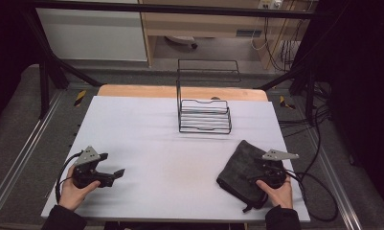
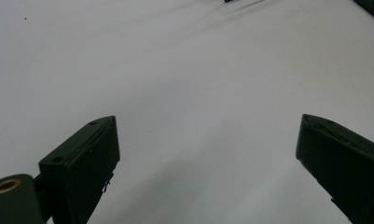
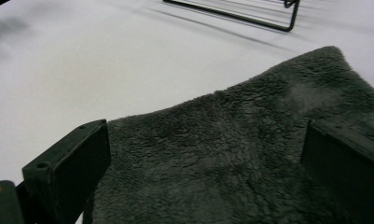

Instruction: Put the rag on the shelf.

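Observation:
A dark grey fluffy cloth (image 1: 241, 167) lies folded at the front right of the white table (image 1: 146, 139). My right gripper (image 1: 256, 178) rests over its near part, held by a hand. In the right gripper view its jaws stand wide apart above the cloth (image 3: 236, 135), holding nothing. My left gripper (image 1: 117, 175) sits at the front left, held by the other hand. Its jaws are spread open over bare table (image 2: 189, 84), with nothing between them.
A black wire rack (image 1: 204, 116) stands at the back middle of the table, and its base (image 3: 236, 14) shows at the top of the right gripper view. Cables (image 1: 319, 191) trail off the right edge. A wooden strip (image 1: 180, 91) runs behind the white cover.

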Tool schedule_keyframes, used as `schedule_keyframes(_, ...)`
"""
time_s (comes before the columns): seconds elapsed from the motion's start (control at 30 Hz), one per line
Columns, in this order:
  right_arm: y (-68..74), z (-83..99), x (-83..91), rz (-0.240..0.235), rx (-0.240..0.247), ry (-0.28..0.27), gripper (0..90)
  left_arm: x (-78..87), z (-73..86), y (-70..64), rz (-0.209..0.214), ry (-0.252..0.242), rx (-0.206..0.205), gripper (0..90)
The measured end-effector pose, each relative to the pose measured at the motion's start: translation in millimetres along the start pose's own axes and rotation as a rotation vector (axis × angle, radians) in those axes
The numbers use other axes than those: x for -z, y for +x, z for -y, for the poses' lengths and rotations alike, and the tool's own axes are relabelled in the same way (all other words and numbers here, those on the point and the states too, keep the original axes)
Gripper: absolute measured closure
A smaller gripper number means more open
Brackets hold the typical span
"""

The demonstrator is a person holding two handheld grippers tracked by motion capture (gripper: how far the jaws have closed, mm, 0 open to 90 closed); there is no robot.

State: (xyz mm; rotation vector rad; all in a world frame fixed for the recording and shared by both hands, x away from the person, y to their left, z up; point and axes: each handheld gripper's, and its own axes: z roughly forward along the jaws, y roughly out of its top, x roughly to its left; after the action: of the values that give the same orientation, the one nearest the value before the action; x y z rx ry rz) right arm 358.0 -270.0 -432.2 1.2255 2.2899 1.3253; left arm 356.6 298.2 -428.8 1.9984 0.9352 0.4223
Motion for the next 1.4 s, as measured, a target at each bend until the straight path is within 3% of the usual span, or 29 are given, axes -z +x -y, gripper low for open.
schedule_keyframes(0.1, 5.9, -2.2, -2.1, -0.009, 0.001, 0.000, 4.0, 0.3, -0.1, -1.0, 0.002, -0.002, -0.003, 6.1)
schedule_keyframes(0.3, 21.0, -8.1, -8.7, -0.001, 0.059, 0.011, 9.7, -1.5, 0.4, -2.2, -0.001, 0.010, -0.012, 6.2)
schedule_keyframes(0.4, 26.9, -9.6, -12.0, -0.003, 0.065, 0.028, 12.4, -1.8, 0.2, -2.6, -0.004, 0.012, -0.014, 6.2)
schedule_keyframes(0.47, 34.0, -10.8, -17.5, -0.023, 0.089, 0.047, 20.3, -1.5, 0.0, -2.9, -0.005, 0.012, -0.015, 6.4)
schedule_keyframes(0.6, 41.1, -9.4, -23.7, -0.045, 0.118, 0.059, 27.3, -0.9, -0.1, -3.5, -0.008, 0.011, -0.008, 6.5)
schedule_keyframes(0.8, 54.3, -4.7, -35.2, -0.067, 0.188, 0.130, 44.4, -0.8, -0.3, -4.4, -0.013, 0.016, -0.013, 6.6)
schedule_keyframes(0.9, 57.7, -3.1, -37.5, -0.067, 0.219, 0.144, 53.6, -0.9, -0.3, -4.4, -0.013, 0.018, -0.014, 6.7)
schedule_keyframes(1.13, 63.2, 0.4, -44.0, -0.054, 0.274, 0.176, 58.7, -1.6, -0.3, -4.6, -0.014, 0.021, -0.016, 7.1)
schedule_keyframes(1.4, 62.6, -0.1, -44.6, -0.068, 0.285, 0.179, 76.0, -1.5, -0.6, -4.7, -0.014, 0.021, -0.016, 7.3)
